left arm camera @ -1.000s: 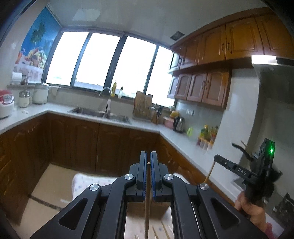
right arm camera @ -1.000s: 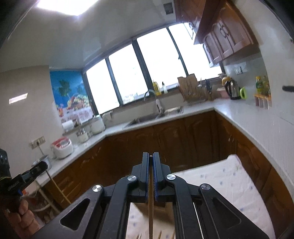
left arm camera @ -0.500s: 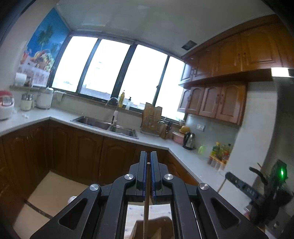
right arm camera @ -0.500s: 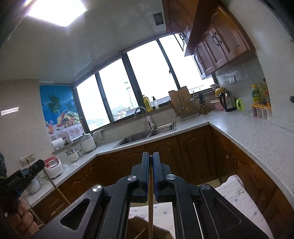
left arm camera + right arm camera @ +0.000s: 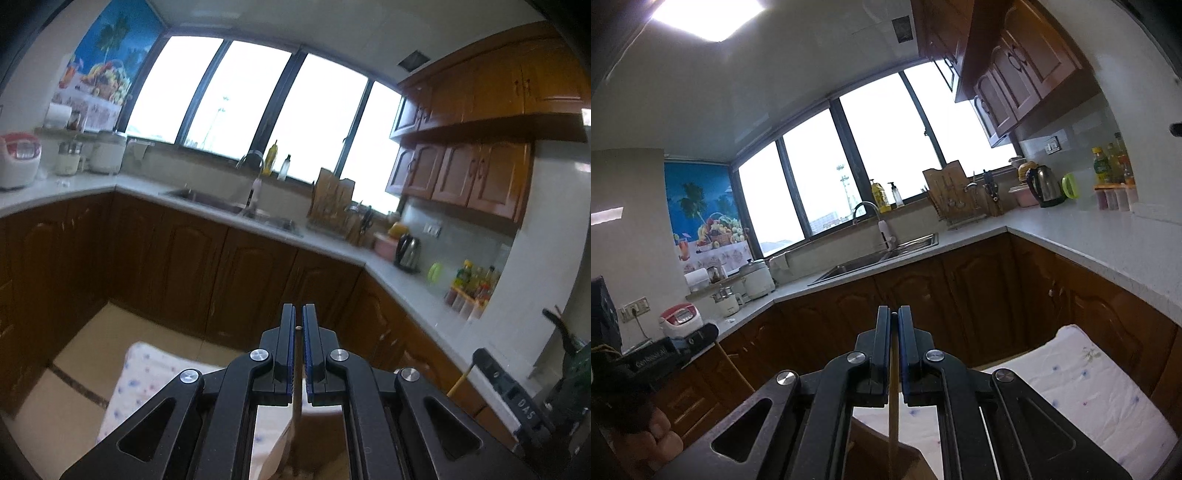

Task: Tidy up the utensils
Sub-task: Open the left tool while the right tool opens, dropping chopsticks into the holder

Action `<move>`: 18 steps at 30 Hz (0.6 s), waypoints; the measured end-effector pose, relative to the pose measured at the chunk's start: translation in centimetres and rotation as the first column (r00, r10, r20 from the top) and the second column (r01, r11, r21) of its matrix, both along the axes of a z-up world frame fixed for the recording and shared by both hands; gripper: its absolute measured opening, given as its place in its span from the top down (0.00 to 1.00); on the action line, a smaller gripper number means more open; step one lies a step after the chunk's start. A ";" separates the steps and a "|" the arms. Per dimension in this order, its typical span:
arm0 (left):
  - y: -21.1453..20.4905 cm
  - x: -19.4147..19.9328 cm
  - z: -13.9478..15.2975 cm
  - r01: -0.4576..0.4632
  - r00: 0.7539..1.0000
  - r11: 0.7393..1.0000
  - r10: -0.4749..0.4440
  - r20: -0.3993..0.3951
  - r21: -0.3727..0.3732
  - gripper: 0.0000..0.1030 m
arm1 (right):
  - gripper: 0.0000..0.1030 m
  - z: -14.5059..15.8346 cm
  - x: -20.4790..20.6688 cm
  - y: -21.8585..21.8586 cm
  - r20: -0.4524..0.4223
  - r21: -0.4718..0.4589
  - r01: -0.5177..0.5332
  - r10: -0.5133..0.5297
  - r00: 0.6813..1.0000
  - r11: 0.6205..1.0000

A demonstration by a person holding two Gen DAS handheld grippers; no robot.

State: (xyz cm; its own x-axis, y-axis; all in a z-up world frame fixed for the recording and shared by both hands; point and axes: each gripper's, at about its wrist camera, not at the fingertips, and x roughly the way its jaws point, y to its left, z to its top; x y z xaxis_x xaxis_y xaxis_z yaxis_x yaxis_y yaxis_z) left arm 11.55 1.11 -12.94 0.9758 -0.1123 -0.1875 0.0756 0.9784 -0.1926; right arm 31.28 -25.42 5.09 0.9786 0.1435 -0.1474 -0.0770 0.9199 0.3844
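change: both grippers have dropped since a second ago; the kitchen counter now sits higher in both views, a brown box edges in at bottom centre.
left gripper (image 5: pixel 299 326): black jaws pinching a thin wooden chopstick (image 5: pixel 296 402), running down bottom centre.
right gripper (image 5: pixel 894 317): pinching a second pale wooden chopstick (image 5: pixel 893 398), same pose.
target: brown cardboard-like box (image 5: pixel 882 448) on floral white cloth (image 5: pixel 1082 384), lower frame.
risk: tips hidden under the jaws; a stick could miss the box or catch its rim and twist loose.
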 end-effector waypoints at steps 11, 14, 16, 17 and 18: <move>8.2 -12.5 -3.3 -0.011 0.998 1.000 0.012 -0.060 0.026 0.97 | 0.96 -0.9 1.1 -0.9 -0.083 0.004 -0.013 0.013 0.996 1.000; 10.0 -15.2 -3.1 -0.005 0.997 1.000 0.007 -0.083 0.020 0.96 | 0.95 -0.9 1.2 -1.0 -0.097 0.010 -0.025 0.026 0.995 1.000; 11.0 -16.4 -2.9 -0.006 0.995 1.000 0.007 -0.101 0.018 0.94 | 0.91 -1.0 1.2 -1.0 -0.108 0.012 -0.032 0.033 0.994 0.999; 11.7 -17.3 -3.0 -0.005 0.994 1.000 0.007 -0.107 0.018 0.93 | 0.91 -1.1 1.2 -1.0 -0.112 0.018 -0.039 0.041 0.993 0.999; 12.5 -18.5 -3.1 -0.006 0.993 1.000 0.008 -0.117 0.017 0.84 | 0.91 -1.1 1.2 -1.1 -0.115 0.023 -0.045 0.047 0.992 0.999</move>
State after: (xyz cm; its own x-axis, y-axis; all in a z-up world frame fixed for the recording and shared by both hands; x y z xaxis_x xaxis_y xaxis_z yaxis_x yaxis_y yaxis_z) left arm -6.97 13.60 -16.08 0.9477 -0.1019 -0.3025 0.0469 0.9818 -0.1838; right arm 32.43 -26.50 4.02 0.9476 0.1919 -0.2554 -0.0730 0.9084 0.4117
